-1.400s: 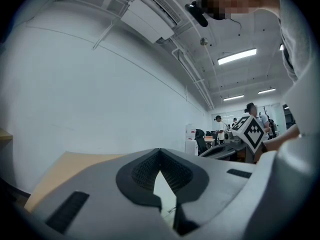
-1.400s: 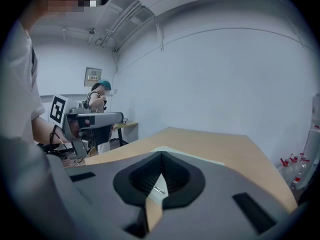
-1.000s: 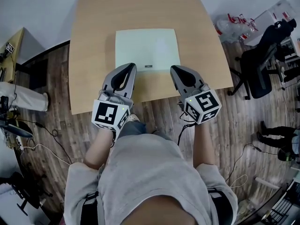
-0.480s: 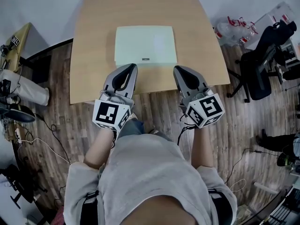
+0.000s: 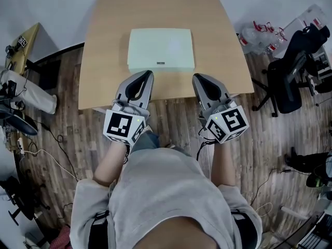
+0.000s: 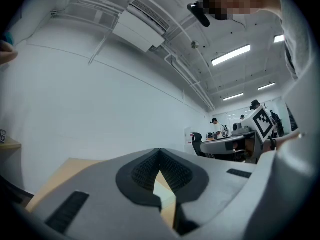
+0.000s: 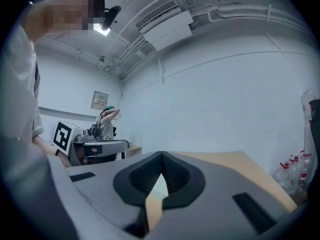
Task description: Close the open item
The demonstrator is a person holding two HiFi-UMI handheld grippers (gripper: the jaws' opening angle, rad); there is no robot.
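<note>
Both of your grippers are closed and empty. In the left gripper view the left gripper has its ribbed pads meeting at the tips, with only a narrow slit lower down, and nothing is caught there. The right gripper view shows the right gripper in the same state, pads together and holding nothing. From your head view, the left gripper and the right gripper sit side by side over the near edge of the table, pointing away from you. The pale flat item lies flat in the middle of the tabletop with its lid down. Your left tip is just short of its near edge, and your right tip is just off its near right corner. You cannot tell from here whether either tip touches it. Only the head view shows the whole item; through each gripper's slit you get just a pale sliver of it. The gripper views show a wall-mounted air unit and people at desks across the room, which the head view does not. Bare tabletop surrounds the item on every side. Off the table's right edge are an office chair and plastic bottles, and cables trail over the floor at your left.
</note>
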